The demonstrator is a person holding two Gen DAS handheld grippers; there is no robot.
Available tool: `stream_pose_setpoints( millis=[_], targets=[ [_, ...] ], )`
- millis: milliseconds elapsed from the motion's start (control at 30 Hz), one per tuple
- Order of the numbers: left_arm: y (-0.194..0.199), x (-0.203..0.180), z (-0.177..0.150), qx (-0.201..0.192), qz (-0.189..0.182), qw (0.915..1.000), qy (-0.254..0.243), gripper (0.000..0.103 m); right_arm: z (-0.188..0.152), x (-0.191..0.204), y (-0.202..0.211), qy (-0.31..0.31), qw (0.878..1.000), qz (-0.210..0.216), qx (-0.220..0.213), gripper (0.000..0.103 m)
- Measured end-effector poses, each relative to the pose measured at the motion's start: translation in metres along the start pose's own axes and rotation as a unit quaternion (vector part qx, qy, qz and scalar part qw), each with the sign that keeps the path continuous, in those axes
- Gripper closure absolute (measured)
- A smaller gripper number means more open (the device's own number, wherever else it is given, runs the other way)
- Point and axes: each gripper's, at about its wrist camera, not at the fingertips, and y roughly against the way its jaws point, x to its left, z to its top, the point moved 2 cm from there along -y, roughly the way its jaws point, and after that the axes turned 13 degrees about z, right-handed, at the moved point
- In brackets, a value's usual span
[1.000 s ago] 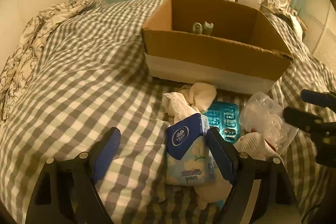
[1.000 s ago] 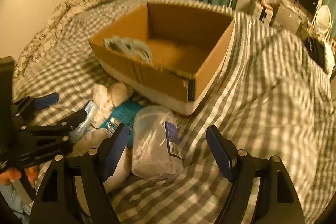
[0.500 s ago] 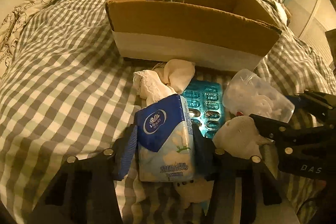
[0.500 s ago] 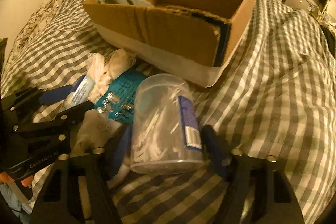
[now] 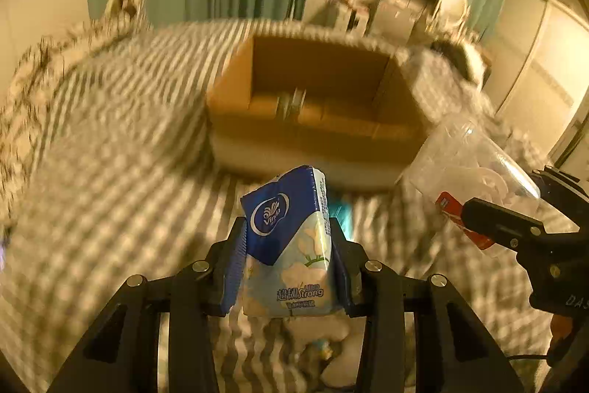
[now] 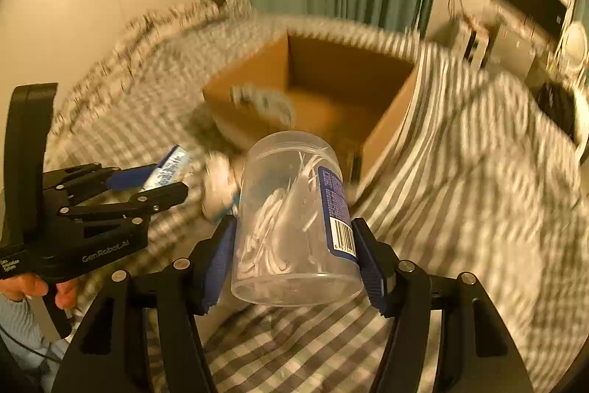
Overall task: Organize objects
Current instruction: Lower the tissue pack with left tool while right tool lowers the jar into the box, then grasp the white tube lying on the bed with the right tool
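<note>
My left gripper (image 5: 287, 245) is shut on a blue and white tissue pack (image 5: 289, 238) and holds it above the checked bedspread, in front of the open cardboard box (image 5: 316, 113). My right gripper (image 6: 294, 245) is shut on a clear plastic jar (image 6: 294, 220) of white bits with a blue label, lifted off the bed. The jar (image 5: 467, 168) also shows at the right of the left wrist view. The box (image 6: 313, 98) holds a pale object (image 6: 265, 102). The left gripper (image 6: 147, 186) with the pack shows at the left of the right wrist view.
White cloth (image 5: 331, 330) and a teal blister pack (image 5: 340, 212) lie on the bed below the left gripper. White cloth (image 6: 217, 183) shows left of the jar. Green curtains, a TV and furniture stand beyond the bed. The background is blurred.
Both grippers have closed on their objects and lifted them off the bed: the left took the tissue pack, the right took the jar. The box now appears farther away.
</note>
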Motion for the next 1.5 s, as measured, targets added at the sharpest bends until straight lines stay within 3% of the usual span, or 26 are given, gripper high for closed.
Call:
stream_pose_setpoints(
  millis=[167,333,500,733,867,967,1000,1300,1500],
  targets=[
    [0.031,-0.003,0.067,-0.067,-0.001,0.9977,-0.008,0.061,0.057,0.009,0.028,0.023,0.998,-0.011,-0.058,0.041],
    [0.025,-0.011,0.118,-0.106,0.031,0.9934,-0.031,0.061,0.103,-0.006,0.020,0.008,0.997,-0.004,-0.078,0.041],
    [-0.019,-0.014,0.143,-0.088,0.035,0.9948,-0.038,0.061,0.128,-0.032,-0.015,-0.014,0.997,-0.007,-0.069,0.041],
    [-0.086,-0.014,0.137,-0.038,0.025,0.9983,-0.038,0.060,0.125,-0.068,-0.080,-0.053,0.998,0.002,-0.020,0.041],
    [-0.096,-0.012,0.137,-0.026,0.019,0.9989,-0.033,0.049,0.125,-0.078,-0.080,-0.059,0.998,0.004,-0.029,0.039],
    [-0.083,-0.013,0.137,-0.039,0.031,0.9985,-0.025,0.019,0.126,-0.075,-0.060,-0.052,0.997,-0.001,-0.052,0.028],
    [-0.077,-0.014,0.137,-0.044,0.036,0.9982,-0.021,0.014,0.127,-0.073,-0.054,-0.048,0.997,-0.003,-0.056,0.028],
    [0.015,-0.001,0.140,-0.082,0.055,0.9951,-0.001,0.012,0.122,-0.042,0.050,-0.030,0.994,-0.008,-0.106,0.024],
    [0.070,0.017,0.114,-0.097,0.072,0.9926,0.016,0.010,0.096,-0.008,0.101,-0.004,0.993,-0.011,-0.115,0.021]
  ],
)
